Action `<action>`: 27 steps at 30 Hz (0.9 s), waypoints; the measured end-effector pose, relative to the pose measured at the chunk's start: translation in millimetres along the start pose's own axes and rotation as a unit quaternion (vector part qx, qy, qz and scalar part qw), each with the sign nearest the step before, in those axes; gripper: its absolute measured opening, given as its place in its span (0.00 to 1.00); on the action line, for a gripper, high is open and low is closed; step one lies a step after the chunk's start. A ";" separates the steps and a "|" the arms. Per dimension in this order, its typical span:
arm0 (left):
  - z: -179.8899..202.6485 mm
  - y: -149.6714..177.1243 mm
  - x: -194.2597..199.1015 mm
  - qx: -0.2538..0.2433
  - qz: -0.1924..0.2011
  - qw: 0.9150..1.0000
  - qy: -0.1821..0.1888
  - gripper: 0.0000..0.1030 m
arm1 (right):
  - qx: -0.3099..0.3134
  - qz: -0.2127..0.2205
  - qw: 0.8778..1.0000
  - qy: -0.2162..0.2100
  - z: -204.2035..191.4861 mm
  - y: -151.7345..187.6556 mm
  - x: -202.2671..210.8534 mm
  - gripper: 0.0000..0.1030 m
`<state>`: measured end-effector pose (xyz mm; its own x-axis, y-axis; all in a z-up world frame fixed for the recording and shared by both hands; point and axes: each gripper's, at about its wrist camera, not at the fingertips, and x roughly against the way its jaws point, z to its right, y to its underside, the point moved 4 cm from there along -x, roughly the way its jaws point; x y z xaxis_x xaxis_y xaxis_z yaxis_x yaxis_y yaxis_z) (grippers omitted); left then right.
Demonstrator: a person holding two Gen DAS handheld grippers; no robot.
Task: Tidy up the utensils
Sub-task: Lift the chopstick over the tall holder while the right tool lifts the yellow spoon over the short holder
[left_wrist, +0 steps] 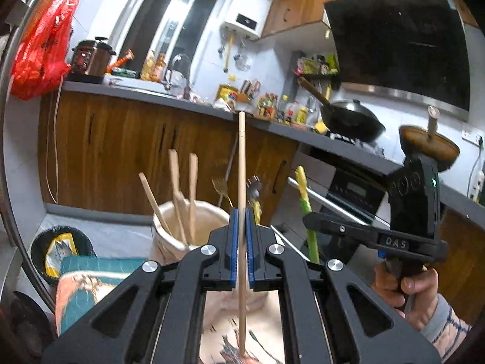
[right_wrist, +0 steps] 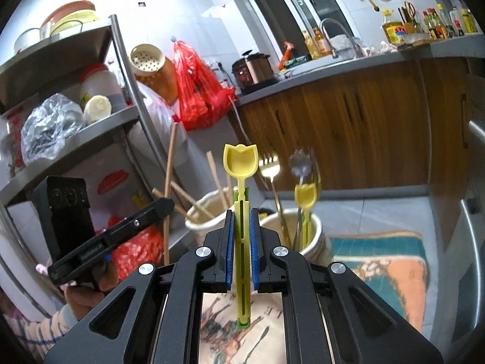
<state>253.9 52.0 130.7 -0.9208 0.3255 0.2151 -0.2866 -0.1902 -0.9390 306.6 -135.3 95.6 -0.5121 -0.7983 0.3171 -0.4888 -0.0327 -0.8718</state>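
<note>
A cluttered kitchen fills the background, with wood-fronted cabinets under a grey desk (left_wrist: pixel 169 98) that carries a pressure cooker (left_wrist: pixel 91 57), bottles and a black wok (left_wrist: pixel 351 119), and a steel shelf rack (right_wrist: pixel 75 91) with a red plastic bag (right_wrist: pixel 200 91) hanging beside it. Close to both cameras stand two cream-coloured holders on a surface covered by a printed cloth. The left tongs (left_wrist: pixel 241 239) are closed on a single wooden chopstick (left_wrist: pixel 241 163), which stands upright between the blue pads and runs from below the jaws to well above them. Just beyond and left of them is the chopstick holder (left_wrist: pixel 197 227), with several more wooden chopsticks leaning inside it. The right tongs (right_wrist: pixel 242 242) are clamped on the slotted handle of a yellow tulip-shaped spoon (right_wrist: pixel 241 163), held upright with its bowl above the jaws. Just behind and to the right of them is the cutlery holder (right_wrist: pixel 306 236), which contains a second yellow spoon (right_wrist: pixel 306 195), a gold fork (right_wrist: pixel 270 163) and a silver fork, the last one blurred. In the right wrist view the chopstick holder (right_wrist: pixel 209 212) sits to the left of the cutlery holder, the two close together. A patterned mat (right_wrist: pixel 382 261) lies on the tiled floor.
</note>
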 end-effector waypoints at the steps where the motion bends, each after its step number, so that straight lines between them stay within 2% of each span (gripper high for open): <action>1: -1.9 -3.7 -1.0 0.002 0.003 1.000 0.000 0.04 | 0.000 0.006 1.000 0.003 0.0 -3.6 -0.2 0.10; 7: -10.0 -33.8 -7.5 0.012 0.050 0.999 -0.006 0.04 | 0.008 0.031 0.999 0.015 0.8 -20.2 -6.1 0.10; 14: -2.9 -47.3 -23.4 0.013 0.086 0.996 -0.011 0.04 | 0.015 0.042 0.999 0.020 -2.8 -30.9 -27.5 0.10; 18: 6.2 -54.2 -27.7 -0.019 0.120 0.991 -0.054 0.04 | 0.021 0.056 0.998 0.032 -2.1 -35.0 -29.7 0.10; 22: 11.6 -54.6 -31.0 -0.051 0.149 0.981 -0.116 0.04 | 0.023 0.073 0.996 0.044 1.7 -39.6 -30.8 0.10; 27: 18.1 -41.5 -41.3 -0.085 0.155 0.973 -0.150 0.04 | 0.031 0.064 0.995 0.063 7.8 -32.8 -43.5 0.10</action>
<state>299.1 29.7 165.6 -0.9991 -0.0124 -0.0409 0.0417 -0.0723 -0.9965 350.4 -104.2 107.5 -0.6540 -0.7166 0.2425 -0.3711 0.0245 -0.9283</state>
